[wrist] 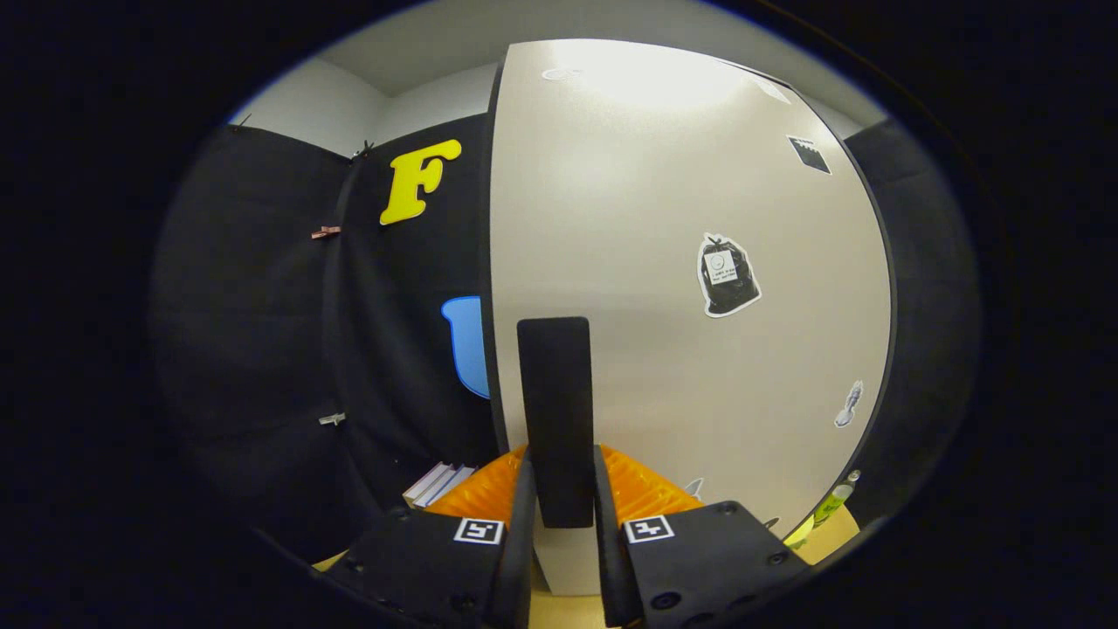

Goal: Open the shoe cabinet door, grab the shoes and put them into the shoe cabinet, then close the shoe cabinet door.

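Gripper [559, 489] clamped on the tall black bar handle [555, 411] of the pale flat cabinet door [664, 218].
Door-handling step likely; next, swing it steadily by the handle.

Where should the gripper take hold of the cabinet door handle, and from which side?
Grip the handle, a flat upright bar, at its lower half, coming straight at the door face with one finger on each long side. It stands proud of the panel near the door's free edge, and the gripper looks closed on it there already, fingers flanking the bar.
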